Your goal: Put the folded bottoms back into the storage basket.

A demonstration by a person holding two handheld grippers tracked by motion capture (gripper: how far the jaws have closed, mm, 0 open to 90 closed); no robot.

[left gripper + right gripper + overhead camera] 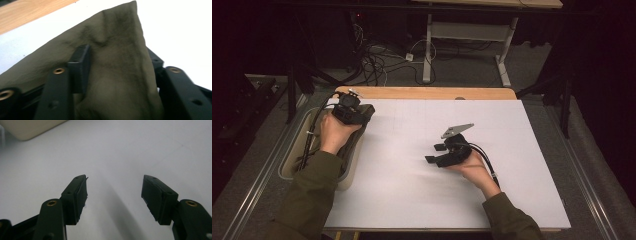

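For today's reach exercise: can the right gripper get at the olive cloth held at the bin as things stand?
Probably yes: bare white tabletop lies between the open right gripper and the olive cloth.

A white sheet point(422, 175) covers most of the surface, and a strip of bare wood point(427, 93) shows along its far edge, beyond the left hand-held gripper. A beige tub point(292, 160) sits off the sheet's left edge, below and beside that gripper. On the grey floor behind the surface lies a tangle of cables point(377, 62), next to the white legs of another desk point(472, 37).
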